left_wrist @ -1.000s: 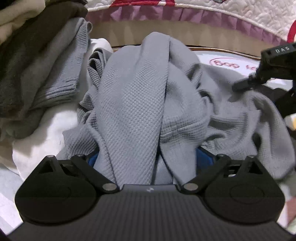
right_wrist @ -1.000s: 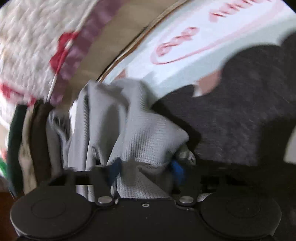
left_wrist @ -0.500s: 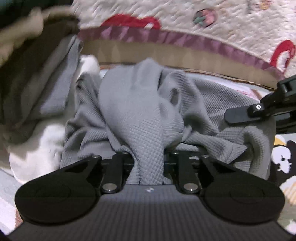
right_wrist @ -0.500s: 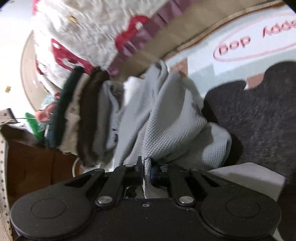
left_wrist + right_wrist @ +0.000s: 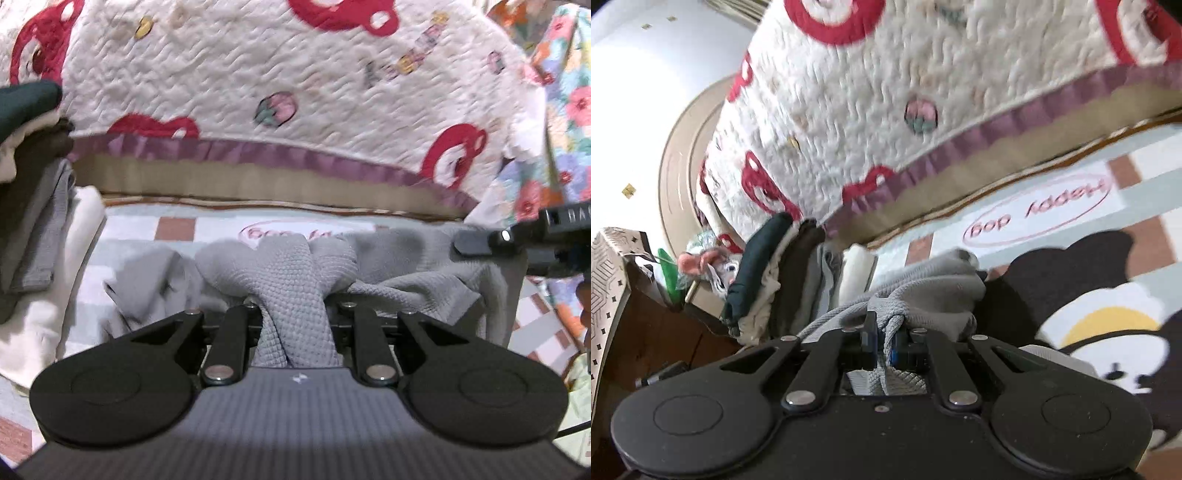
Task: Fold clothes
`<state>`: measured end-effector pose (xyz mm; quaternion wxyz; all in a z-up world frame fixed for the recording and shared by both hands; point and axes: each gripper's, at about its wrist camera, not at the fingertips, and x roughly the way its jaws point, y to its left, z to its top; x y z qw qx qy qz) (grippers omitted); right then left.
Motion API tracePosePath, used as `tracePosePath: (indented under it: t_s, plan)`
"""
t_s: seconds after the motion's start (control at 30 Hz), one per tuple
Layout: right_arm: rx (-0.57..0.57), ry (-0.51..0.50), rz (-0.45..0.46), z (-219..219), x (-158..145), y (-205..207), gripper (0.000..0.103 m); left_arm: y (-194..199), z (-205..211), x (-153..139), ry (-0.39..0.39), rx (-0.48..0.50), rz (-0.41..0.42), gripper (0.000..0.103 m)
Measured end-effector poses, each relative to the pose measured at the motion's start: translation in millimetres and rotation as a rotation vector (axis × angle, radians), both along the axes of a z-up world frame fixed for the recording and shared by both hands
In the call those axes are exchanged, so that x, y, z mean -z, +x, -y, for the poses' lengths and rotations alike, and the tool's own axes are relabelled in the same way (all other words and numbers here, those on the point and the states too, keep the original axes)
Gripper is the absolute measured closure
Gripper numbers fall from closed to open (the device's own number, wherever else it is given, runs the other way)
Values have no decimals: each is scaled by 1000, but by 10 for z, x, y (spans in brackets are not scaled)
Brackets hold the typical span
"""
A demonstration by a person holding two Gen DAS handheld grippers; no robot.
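A grey waffle-knit garment point(image 5: 291, 269) hangs bunched between both grippers, lifted above the patterned rug point(image 5: 155, 229). My left gripper point(image 5: 293, 314) is shut on a thick fold of it; its fingertips are hidden by the cloth. My right gripper point(image 5: 884, 338) is shut on another edge of the same garment point(image 5: 934, 288), and it shows at the right edge of the left wrist view point(image 5: 517, 240). The cloth sags between the two grips.
A stack of folded clothes point(image 5: 29, 192) in dark green, cream, brown and grey stands at the left, also in the right wrist view point(image 5: 783, 273). A quilted bed cover point(image 5: 295, 92) with a purple hem hangs behind. A dark rug patch point(image 5: 1071, 273) lies at right.
Both grippers closed on the grey garment and rose with it, lifting it off the rug. The views now tilt up toward the bed cover.
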<state>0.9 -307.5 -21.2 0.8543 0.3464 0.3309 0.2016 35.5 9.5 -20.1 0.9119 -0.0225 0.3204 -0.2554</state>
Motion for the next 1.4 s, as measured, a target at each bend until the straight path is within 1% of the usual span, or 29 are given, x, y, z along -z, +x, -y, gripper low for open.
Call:
tracePosePath:
  t_s: [0.07,0.13,0.17,0.27,0.33,0.37,0.4,0.43,0.47,0.5,0.53,0.6,0.67,0.7,0.73,0.8,0.83,0.87,0.9,0.93,0.97,1.0,1.03,1.1,1.13,1.23,1.3,1.37,1.4]
  plan:
    - [-8,-64,6,58,-62,-153,94,-60,84,-104,2,36,23,86]
    - [-16,-134,6,137,-117,-287,94,-106,252,-158,23,81,26,86]
    - [-12,-145,4,205,-132,-344,94,-132,344,-180,34,103,27,86]
    - [19,-146,14,416,-226,-512,94,-224,525,-273,19,160,21,86]
    - [32,-149,37,517,-357,-629,94,-288,546,-403,-12,190,11,87]
    - [25,-144,52,548,-428,-690,94,-335,552,-500,-15,203,16,87]
    - [7,-130,79,595,-519,-753,94,-384,574,-595,-4,215,27,86]
    - [-16,-119,103,639,-598,-786,94,-442,639,-686,36,228,50,86]
    - [-33,-126,109,673,-671,-769,94,-491,719,-768,71,246,74,87]
    - [-46,-145,112,710,-747,-731,94,-502,773,-831,76,260,87,86]
    - [-49,-193,110,748,-823,-644,94,-487,821,-883,79,267,97,86]
    - [-51,-312,129,837,-891,-394,94,-333,896,-926,87,246,110,86]
    - [-40,-433,152,924,-877,-70,95,-42,989,-865,143,195,123,79]
    - [-33,-492,163,959,-854,99,95,128,1036,-798,182,174,119,71]
    - [-23,-560,172,979,-819,270,95,327,1072,-699,223,145,107,66]
    - [13,-751,168,943,-678,620,95,683,1060,-488,269,80,78,65]
    - [38,-840,152,927,-561,787,95,861,1018,-410,287,61,64,65]
    - [60,-877,119,945,-446,899,95,979,953,-340,294,35,54,65]
    - [86,-893,71,972,-322,994,94,1059,877,-266,308,8,53,65]
    - [111,-904,40,992,-228,1025,86,1095,787,-198,322,-21,62,66]
    - [140,-923,12,1006,-131,1040,81,1101,693,-133,328,-36,70,66]
    - [177,-957,-4,1010,-34,1008,72,1095,618,-73,327,-33,64,67]
    - [197,-970,-14,1022,43,956,63,1073,534,8,326,-29,44,66]
    - [220,-964,-34,1040,179,820,61,1029,365,176,317,-22,-4,65]
    - [221,-947,-45,1036,237,751,61,1004,280,278,298,-22,-44,64]
    - [153,-790,-78,909,336,539,61,926,59,607,216,-26,-139,61]
    - [82,-713,-98,685,387,449,60,863,-25,838,171,-29,-183,61]
    - [3,-634,-107,406,419,370,58,819,-39,1023,157,-20,-218,61]
    - [-41,-575,-105,269,436,327,57,794,-22,1096,162,-1,-232,59]
